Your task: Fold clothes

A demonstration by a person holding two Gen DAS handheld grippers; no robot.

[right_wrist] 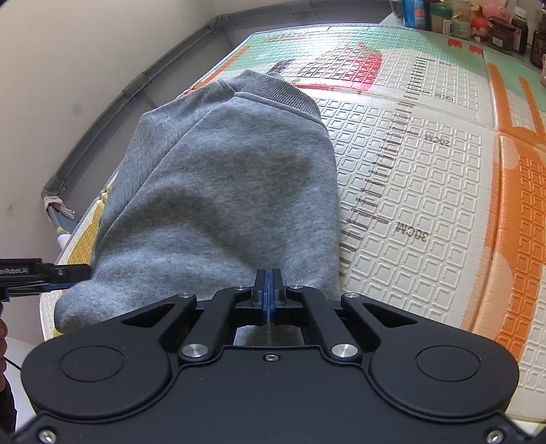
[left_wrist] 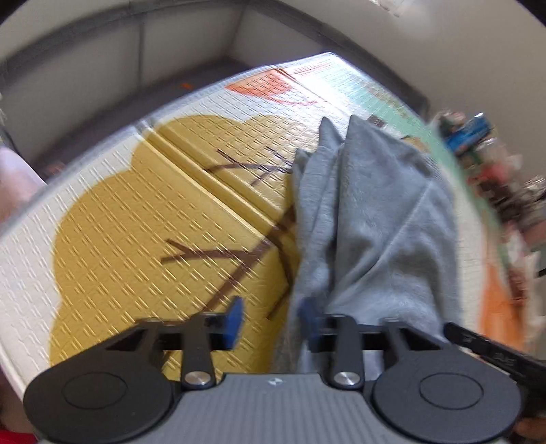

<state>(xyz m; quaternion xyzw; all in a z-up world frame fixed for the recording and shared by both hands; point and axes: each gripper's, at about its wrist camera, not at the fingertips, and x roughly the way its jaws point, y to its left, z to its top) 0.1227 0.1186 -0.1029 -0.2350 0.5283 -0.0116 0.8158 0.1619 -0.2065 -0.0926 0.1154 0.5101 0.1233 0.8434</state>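
Observation:
A grey sweatshirt [right_wrist: 221, 177] lies bunched on the patterned foam mat [right_wrist: 426, 188], its ribbed band at the far end. My right gripper [right_wrist: 268, 280] is shut on the sweatshirt, its blue pads pressed together at the garment's near edge. In the left wrist view the same sweatshirt [left_wrist: 375, 211] rises in folds on the right, over the mat's yellow tree print [left_wrist: 136, 239]. My left gripper [left_wrist: 271, 317] is open, and the cloth's left edge reaches in beside its right-hand pad without being pinched. From the right wrist view, the left gripper [right_wrist: 68, 273] sits at the sweatshirt's near left side.
Jars and bottles [right_wrist: 494, 24] line the far right edge of the mat. A grey rail [right_wrist: 102, 112] and a pale wall bound the mat on the left. Ruler marks printed on the mat run to the right of the sweatshirt.

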